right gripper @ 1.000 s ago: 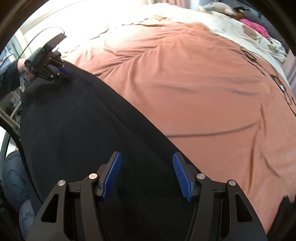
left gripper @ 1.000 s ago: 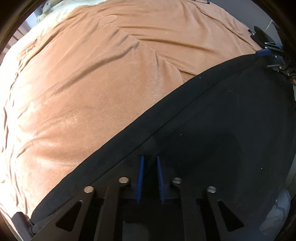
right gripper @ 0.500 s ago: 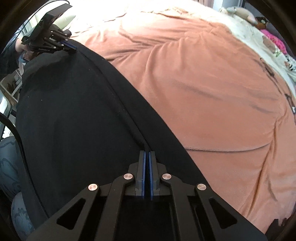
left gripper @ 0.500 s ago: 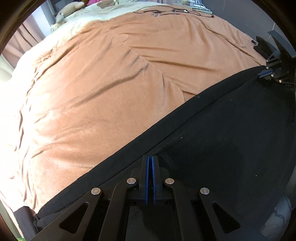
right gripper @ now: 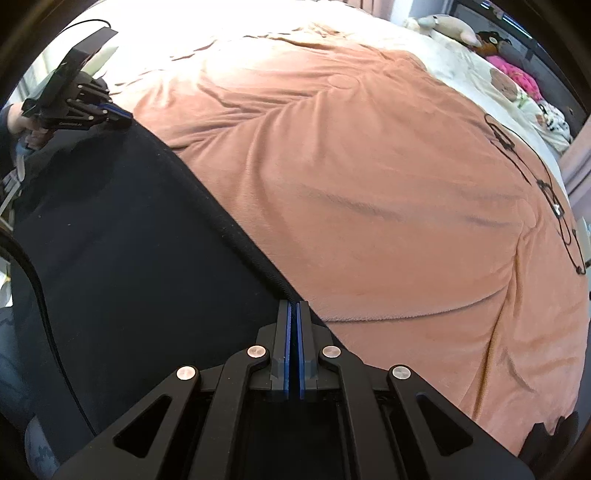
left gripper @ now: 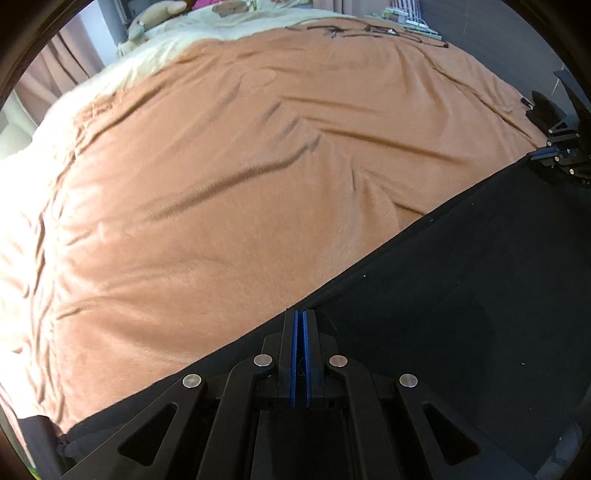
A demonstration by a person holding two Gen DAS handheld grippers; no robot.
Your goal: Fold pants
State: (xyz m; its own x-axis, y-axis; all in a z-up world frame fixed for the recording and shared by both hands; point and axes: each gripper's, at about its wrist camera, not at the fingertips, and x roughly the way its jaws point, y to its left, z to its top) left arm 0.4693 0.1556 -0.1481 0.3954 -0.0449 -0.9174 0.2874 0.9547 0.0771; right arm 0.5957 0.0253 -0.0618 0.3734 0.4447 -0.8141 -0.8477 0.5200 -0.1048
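Note:
Black pants (left gripper: 461,306) (right gripper: 122,251) hang stretched between both grippers over the near edge of a bed. My left gripper (left gripper: 300,314) is shut on the pants' ribbed top edge; in the right wrist view it shows at the upper left (right gripper: 123,115), pinching the cloth's far corner. My right gripper (right gripper: 294,304) is shut on the same edge at its other end, and in the left wrist view it sits at the far right (left gripper: 537,155). The edge runs taut from one gripper to the other.
An orange-brown blanket (left gripper: 229,192) (right gripper: 369,184) covers the bed beyond the pants. Black cables (right gripper: 554,206) lie on its right side. Stuffed toys (right gripper: 447,27) and pale bedding (left gripper: 155,51) sit at the far end. A patterned trouser leg (right gripper: 22,350) of the person shows low left.
Both grippers went from open to shut on the pants' top edge. The edge has been drawn straighter and has lifted a little, showing more of the blanket beyond.

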